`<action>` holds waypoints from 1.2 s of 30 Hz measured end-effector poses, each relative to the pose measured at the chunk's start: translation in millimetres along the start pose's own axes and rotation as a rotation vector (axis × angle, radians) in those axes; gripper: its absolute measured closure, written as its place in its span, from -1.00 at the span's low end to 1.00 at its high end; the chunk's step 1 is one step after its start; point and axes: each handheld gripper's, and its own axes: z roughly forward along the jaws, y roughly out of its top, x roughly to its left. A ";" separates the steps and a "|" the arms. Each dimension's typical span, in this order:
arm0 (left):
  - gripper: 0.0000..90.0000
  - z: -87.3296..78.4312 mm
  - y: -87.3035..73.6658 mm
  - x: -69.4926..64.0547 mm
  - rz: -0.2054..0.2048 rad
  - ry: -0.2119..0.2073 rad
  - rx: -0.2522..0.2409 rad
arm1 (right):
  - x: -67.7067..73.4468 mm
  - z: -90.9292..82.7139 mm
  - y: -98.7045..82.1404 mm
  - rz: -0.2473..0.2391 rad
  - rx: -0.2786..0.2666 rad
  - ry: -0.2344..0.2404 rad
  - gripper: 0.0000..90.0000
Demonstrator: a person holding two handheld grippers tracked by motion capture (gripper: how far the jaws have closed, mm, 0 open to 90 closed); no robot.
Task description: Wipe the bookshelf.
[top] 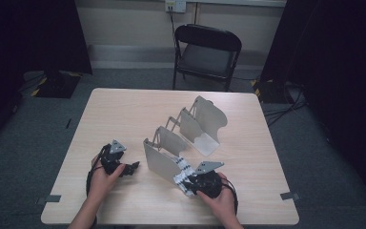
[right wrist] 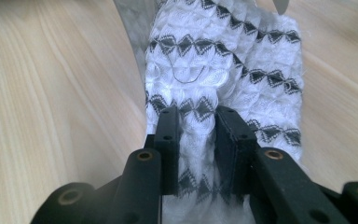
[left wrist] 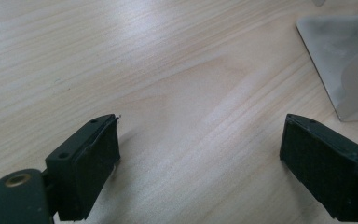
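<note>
A white knitted cloth (top: 181, 172) with rows of dark diamonds lies bunched at the near end of a grey metal divider rack (top: 190, 131). My right gripper (top: 187, 181) is shut on it. In the right gripper view the jaws pinch a fold of the cloth (right wrist: 223, 56) between them, and a curved metal plate (right wrist: 129, 28) of the rack stands just behind it. My left gripper (top: 132, 168) rests on the table to the left of the rack. It stands open (left wrist: 200, 158) over bare wood, with a corner of the rack (left wrist: 340, 60) at the upper right.
The rack runs diagonally from the table's (top: 124, 114) near middle toward the far right, with several upright plates. A black folding chair (top: 207, 47) stands beyond the far edge. Dark curtains and cables flank the table on the grey carpet.
</note>
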 end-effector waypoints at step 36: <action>-0.74 -1.1 -0.8 -0.6 0.004 -0.002 0.001 | -1.8 45.3 48.5 0.032 0.008 -0.034 0.55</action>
